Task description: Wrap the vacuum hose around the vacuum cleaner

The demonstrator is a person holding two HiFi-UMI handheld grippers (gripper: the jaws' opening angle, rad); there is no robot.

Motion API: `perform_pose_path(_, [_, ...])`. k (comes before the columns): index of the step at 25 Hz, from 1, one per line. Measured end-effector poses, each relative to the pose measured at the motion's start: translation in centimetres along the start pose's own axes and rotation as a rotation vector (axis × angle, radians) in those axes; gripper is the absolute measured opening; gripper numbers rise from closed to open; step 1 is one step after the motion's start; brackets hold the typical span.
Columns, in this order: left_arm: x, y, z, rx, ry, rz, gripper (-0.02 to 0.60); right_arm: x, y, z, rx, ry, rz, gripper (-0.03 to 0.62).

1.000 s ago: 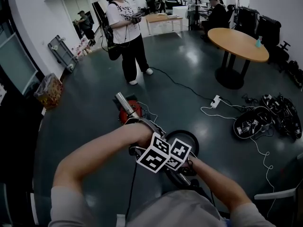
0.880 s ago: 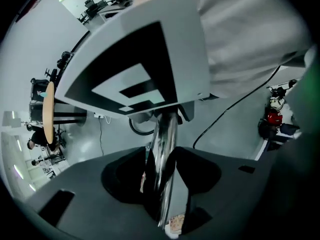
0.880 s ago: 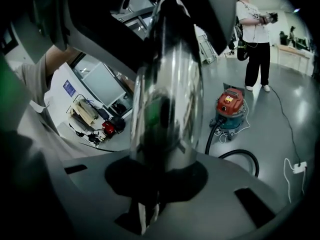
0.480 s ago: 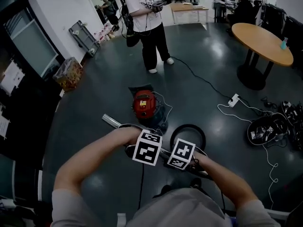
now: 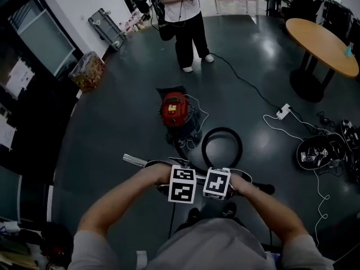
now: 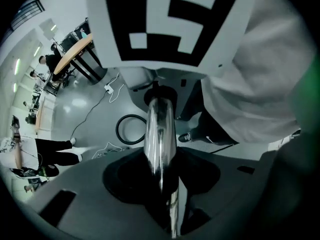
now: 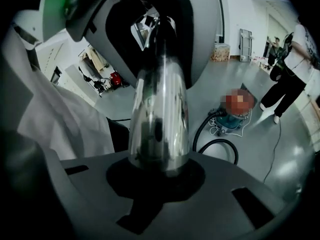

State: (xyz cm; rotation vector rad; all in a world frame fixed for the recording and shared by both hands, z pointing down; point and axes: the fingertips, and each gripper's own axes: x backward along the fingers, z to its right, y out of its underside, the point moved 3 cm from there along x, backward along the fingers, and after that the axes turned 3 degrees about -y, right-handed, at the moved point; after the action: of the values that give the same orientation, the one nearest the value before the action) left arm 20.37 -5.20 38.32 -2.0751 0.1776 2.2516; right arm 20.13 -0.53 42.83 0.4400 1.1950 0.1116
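L tool (image 6: 161, 184) & R tool (image 7: 159, 169) sank toward 6 o'clock, jaws just closing tighter on metal wand (image 5: 135, 160), now level 9-to-3; vacuum cleaner (image 5: 175, 110) uncovered at 12.

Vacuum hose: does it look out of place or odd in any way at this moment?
Yes. The black hose lies in a loose loop on the floor beside the red vacuum cleaner, not wrapped around it. A thin white cord also sprawls loose around the cleaner.
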Motion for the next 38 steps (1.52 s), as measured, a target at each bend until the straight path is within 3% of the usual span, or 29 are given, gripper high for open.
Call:
perform_pose_path(3, [-1.2,-0.4,0.5,0.017,-0.014,-0.032,0.155,-0.2,0.9,-0.4,0.024,-0.010,-0.024,0.052])
perform_pose_path(10, [-2.7,-2.5,3.3,0.102,0.012,-0.021,0.149,-1.6,3.7,-2.5,0.076,-0.096,-0.047,0.052])
perform_pose_path(15, [-3.5,-2.6,5.1,0.166,0.026,-0.016,0.149,-2.0,5.0,-3.1,0.196,-0.001,-0.030,0.060])
perform_pose_path(17, [-4.0,-2.4,5.8,0.186,0.026,-0.008,0.149,-1.9,7.0,-3.1,0.189,0.033,-0.073,0.110])
perform_pose_path(20, [-4.1,-1.9,6.1,0.222,0.005,0.020,0.149,0.0,9.2,-2.1,0.118,0.105,-0.060,0.127])
perform_pose_path(26, [-4.3,-0.5,7.4,0.312,-0.025,0.082,0.149,2.8,8.2,-2.4,0.041,0.360,0.029,0.197])
perform_pose_path(30, [-4.7,1.3,7.7,0.337,-0.031,0.104,0.149,4.6,8.0,-2.6,-0.021,0.468,0.055,0.210])
perform_pose_path(32, [-5.0,2.7,8.1,0.360,-0.019,0.118,0.149,6.1,8.0,-3.0,-0.106,0.482,0.122,0.209])
perform_pose_path(38, [-6.5,5.5,9.0,0.463,-0.030,0.198,0.149,8.0,6.9,-4.7,-0.481,0.427,0.495,0.209])
